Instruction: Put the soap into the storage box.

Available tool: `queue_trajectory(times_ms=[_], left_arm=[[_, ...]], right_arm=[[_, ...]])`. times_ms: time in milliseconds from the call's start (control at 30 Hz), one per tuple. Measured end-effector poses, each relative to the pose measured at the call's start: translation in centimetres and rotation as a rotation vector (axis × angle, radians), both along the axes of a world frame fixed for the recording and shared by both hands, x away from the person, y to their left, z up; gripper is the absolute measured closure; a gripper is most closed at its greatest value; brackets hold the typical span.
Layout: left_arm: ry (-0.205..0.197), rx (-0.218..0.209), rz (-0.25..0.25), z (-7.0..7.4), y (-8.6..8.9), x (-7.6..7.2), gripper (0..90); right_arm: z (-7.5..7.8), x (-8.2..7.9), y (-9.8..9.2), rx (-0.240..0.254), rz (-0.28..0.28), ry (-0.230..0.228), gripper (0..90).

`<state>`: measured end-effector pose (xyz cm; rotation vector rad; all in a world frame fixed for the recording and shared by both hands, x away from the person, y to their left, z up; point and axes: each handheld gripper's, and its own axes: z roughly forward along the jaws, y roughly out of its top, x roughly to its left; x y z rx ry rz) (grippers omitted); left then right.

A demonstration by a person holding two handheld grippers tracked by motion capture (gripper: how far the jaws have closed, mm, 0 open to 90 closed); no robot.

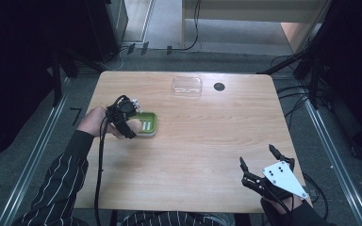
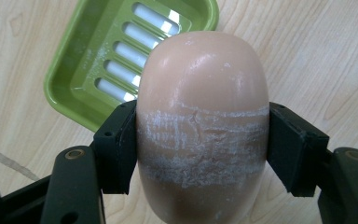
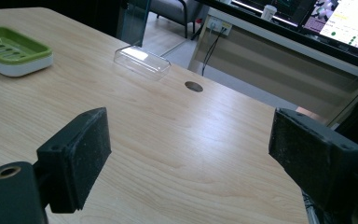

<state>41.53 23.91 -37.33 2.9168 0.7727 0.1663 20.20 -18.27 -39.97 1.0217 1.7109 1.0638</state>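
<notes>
While poised over the left side of the table (image 1: 207, 141), held the pinkish soap bar (image 2: 203, 116) clamped across its middle in the left gripper (image 2: 200, 144), pads pressed on both flanks where a whitish scuffed band ran round it. Gripped at the widest part, probably so as not to let the smooth, rounded bar squirt out. Carried apparently off the wood, just beside the green soap dish (image 2: 74, 79) and pointed down toward its near corner; judged as lined up for setting down inside. Found the dish empty, open side up, slotted floor bare and ready to receive. Parked the right gripper (image 1: 256, 155) at the near right corner, jaws spread wide with nothing between, well apart from the work; likely held out of the way until needed. Left the clear lid (image 1: 187, 86) near the far edge, beside a small round hole (image 1: 219, 86), apart from the dish; presumably meant for covering afterwards. Would call for a low, slow release, given slippery soap and a shallow rim.
</notes>
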Motion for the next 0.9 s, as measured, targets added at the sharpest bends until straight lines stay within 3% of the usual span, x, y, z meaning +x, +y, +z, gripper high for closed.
queue_trajectory(times_ms=[900], left_arm=[[-0.015, 0.048, -0.098, -0.2, -0.9, 2.2, 33.6]], right_arm=[[-0.1, 0.0, -0.3, -0.002, -0.009, 0.006, 13.5]])
